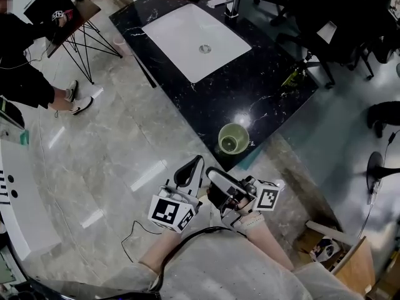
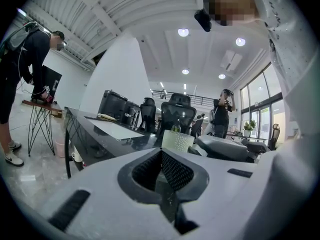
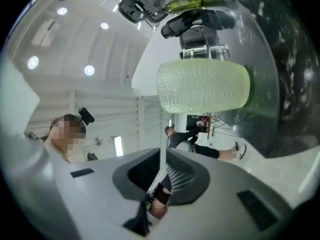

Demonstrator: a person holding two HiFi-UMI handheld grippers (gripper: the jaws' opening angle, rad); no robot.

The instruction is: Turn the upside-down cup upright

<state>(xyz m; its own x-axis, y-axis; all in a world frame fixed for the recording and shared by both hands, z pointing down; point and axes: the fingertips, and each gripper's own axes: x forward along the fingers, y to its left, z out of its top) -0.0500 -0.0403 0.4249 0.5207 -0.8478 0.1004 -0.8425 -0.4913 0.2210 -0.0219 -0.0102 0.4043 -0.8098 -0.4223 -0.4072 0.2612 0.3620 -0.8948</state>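
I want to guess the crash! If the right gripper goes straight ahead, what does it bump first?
Probably the green cup on the black counter. It sits just ahead of the right gripper, slightly off its line.

Pale grey left gripper [image 1: 197, 160] and right gripper [image 1: 212, 174] — 1 black-and-white marker cube [image 1: 172, 212] each — clothing [image 1: 237, 269] seemingly light grey.

Held low and close to the torso, side by side and nearly touching, both forearms [image 1: 164, 250] drawn in. Left hand-held gripper [image 1: 197, 161] aimed forward, jaws pressed together on nothing. Right hand-held gripper [image 1: 212, 173], gripped in the right hand [image 1: 247, 214], seemingly rolled well over from level, jaws likewise closed and empty.
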